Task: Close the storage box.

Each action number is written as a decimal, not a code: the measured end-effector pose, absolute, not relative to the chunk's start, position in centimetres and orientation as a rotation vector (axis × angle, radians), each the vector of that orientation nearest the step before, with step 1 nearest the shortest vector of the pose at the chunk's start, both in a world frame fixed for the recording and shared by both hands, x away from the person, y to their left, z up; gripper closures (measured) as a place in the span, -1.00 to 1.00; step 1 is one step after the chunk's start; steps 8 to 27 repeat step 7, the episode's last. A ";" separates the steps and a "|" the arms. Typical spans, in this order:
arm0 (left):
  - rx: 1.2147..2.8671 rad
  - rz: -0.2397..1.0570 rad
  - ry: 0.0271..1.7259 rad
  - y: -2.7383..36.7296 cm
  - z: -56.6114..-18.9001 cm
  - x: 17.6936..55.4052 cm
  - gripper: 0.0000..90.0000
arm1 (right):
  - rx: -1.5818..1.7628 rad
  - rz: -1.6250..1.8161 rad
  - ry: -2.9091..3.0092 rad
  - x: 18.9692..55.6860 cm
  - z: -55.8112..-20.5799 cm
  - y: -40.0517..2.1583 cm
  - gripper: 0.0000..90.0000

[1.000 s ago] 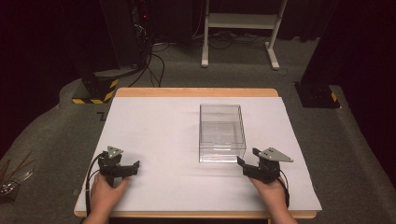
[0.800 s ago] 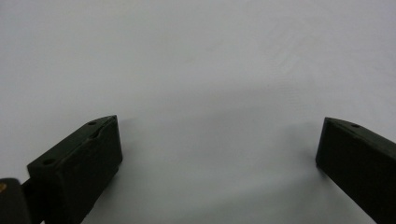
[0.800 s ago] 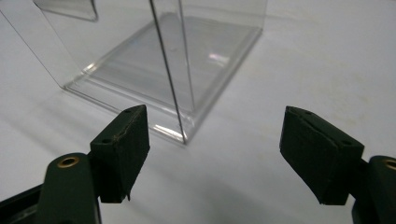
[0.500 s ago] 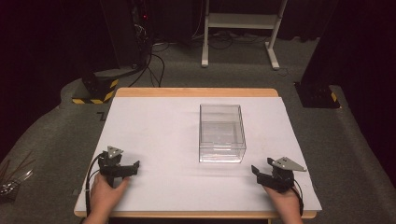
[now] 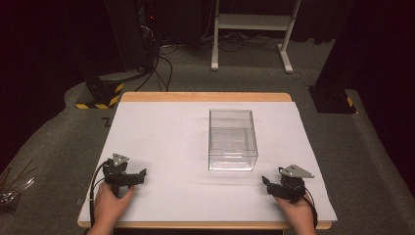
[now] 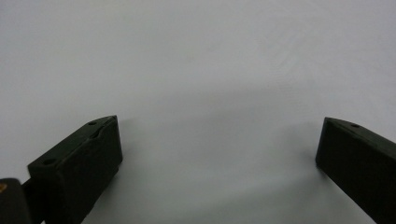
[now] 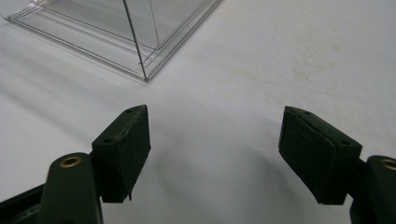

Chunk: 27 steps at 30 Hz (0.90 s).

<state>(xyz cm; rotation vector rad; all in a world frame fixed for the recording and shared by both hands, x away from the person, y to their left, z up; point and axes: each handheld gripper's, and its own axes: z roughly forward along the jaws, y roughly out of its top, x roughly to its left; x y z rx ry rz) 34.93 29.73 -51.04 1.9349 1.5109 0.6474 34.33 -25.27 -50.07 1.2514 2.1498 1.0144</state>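
Right gripper (image 5: 272, 185): seen in the high view drawn back from the clear box (image 5: 232, 139) toward the near right corner of the white table cover (image 5: 161, 132); a second ago it was placed just beside the box's near right corner, half a second ago farther right and nearer the table edge, and now it is set a little left of that spot; well apart from the box
Right gripper jaws: held wide apart, nothing between them; pointed left toward the box's near corner (image 7: 144, 77) in the right gripper view
Right hand (image 5: 299, 215): pulled back along with the gripper, lower at the near edge
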 end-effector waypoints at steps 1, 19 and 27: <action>1.935 0.647 1.511 29.7 -51.0 34.9 -0.99 | 1.248 1.018 2.152 34.3 -50.1 -25.3 -0.44; 1.935 0.648 1.510 29.7 -51.0 34.9 -0.99 | 1.249 1.031 2.148 34.4 -50.1 -25.4 -0.44; 1.935 0.648 1.510 29.7 -51.0 34.9 -0.99 | 1.249 1.031 2.148 34.4 -50.1 -25.4 -0.44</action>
